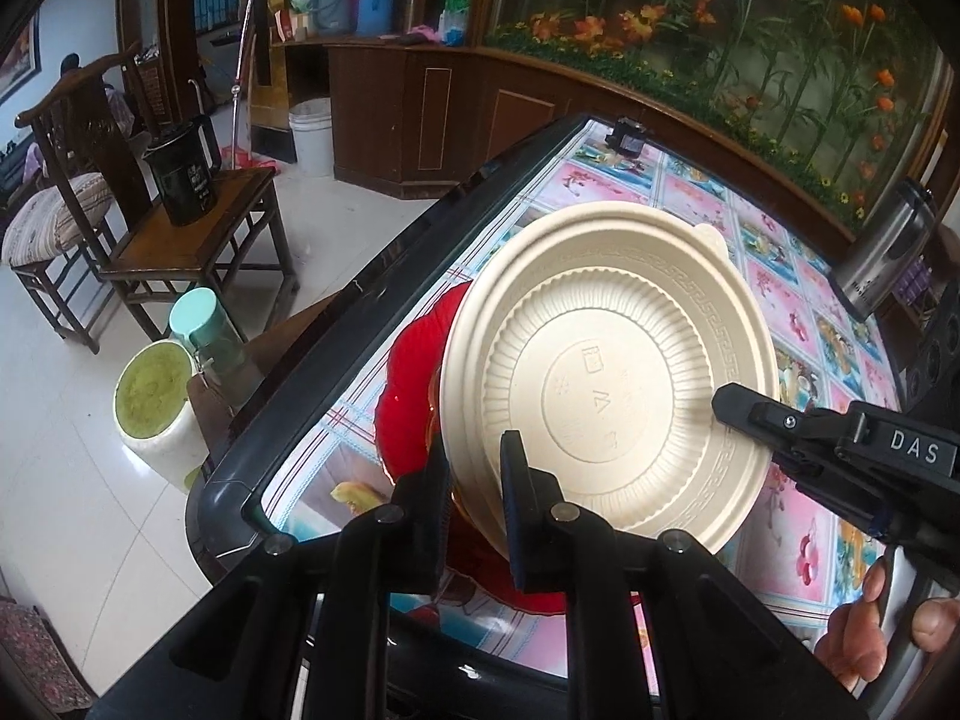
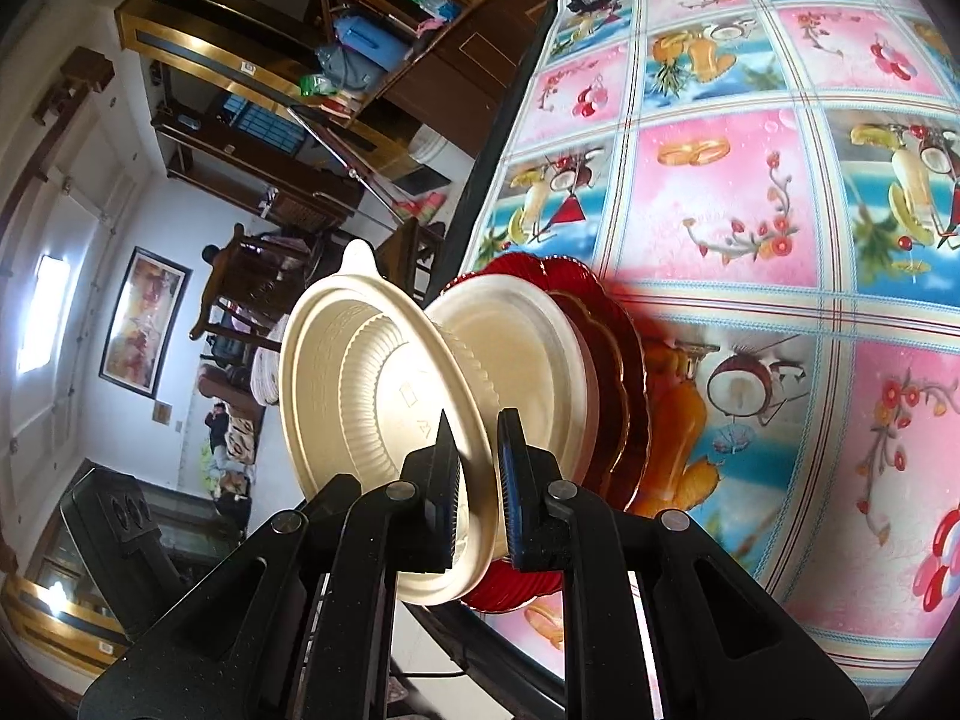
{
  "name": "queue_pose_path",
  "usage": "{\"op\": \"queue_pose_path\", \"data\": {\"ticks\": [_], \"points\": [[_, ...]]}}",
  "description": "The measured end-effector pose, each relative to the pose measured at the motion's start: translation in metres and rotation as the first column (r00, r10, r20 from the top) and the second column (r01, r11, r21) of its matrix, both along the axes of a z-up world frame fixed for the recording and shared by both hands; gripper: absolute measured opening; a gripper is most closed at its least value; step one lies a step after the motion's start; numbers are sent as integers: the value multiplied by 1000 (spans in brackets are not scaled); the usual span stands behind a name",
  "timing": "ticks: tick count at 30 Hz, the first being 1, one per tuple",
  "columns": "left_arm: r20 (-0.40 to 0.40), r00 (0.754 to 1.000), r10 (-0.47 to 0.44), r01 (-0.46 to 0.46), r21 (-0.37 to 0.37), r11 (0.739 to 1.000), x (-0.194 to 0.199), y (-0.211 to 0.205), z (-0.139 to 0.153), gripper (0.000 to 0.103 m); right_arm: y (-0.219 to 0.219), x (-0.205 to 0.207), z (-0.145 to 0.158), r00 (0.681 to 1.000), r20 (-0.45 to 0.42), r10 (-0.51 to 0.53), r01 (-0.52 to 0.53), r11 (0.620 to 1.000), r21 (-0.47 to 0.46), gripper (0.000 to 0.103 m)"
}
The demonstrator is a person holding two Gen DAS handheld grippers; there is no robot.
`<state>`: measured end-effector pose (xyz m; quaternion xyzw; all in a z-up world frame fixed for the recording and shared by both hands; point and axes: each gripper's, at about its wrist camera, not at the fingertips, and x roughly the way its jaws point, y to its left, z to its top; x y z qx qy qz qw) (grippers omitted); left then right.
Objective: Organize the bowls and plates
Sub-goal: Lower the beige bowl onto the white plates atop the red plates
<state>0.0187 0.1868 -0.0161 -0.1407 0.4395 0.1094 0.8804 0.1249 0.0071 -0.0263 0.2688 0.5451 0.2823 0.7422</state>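
A cream plastic bowl (image 1: 606, 372) sits upside down on a stack of red plates (image 1: 408, 396) near the table's left edge. In the right wrist view the upside-down bowl (image 2: 372, 384) rests on a second cream bowl (image 2: 528, 354), which sits on the red plates (image 2: 618, 372). My left gripper (image 1: 474, 504) is shut on the rim of the top cream bowl. My right gripper (image 2: 477, 480) is shut on the same bowl's rim at the opposite side; it also shows in the left wrist view (image 1: 738, 405).
The table (image 2: 750, 192) has a pink and blue fruit-pattern cloth. A steel flask (image 1: 888, 246) stands at its far right, a small black device (image 1: 627, 135) at the far edge. Beyond the left edge are wooden chairs (image 1: 198, 240), a black kettle (image 1: 180, 177) and a white bucket (image 1: 156, 414).
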Motion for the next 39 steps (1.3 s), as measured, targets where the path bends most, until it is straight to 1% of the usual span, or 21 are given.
{"op": "queue_pose_path", "data": {"ticks": [13, 23, 39], "points": [[-21, 1000, -22, 22, 4, 1000, 6, -1, -7, 19, 8, 7, -1, 1000, 12, -7, 7, 999, -53, 13], [-38, 999, -24, 25, 25, 999, 13, -3, -14, 19, 8, 12, -8, 1000, -6, -14, 14, 998, -54, 13], [-37, 999, -24, 26, 60, 998, 24, -5, -15, 19, 5, 19, -21, 999, -28, -33, 32, 999, -33, 12]]}}
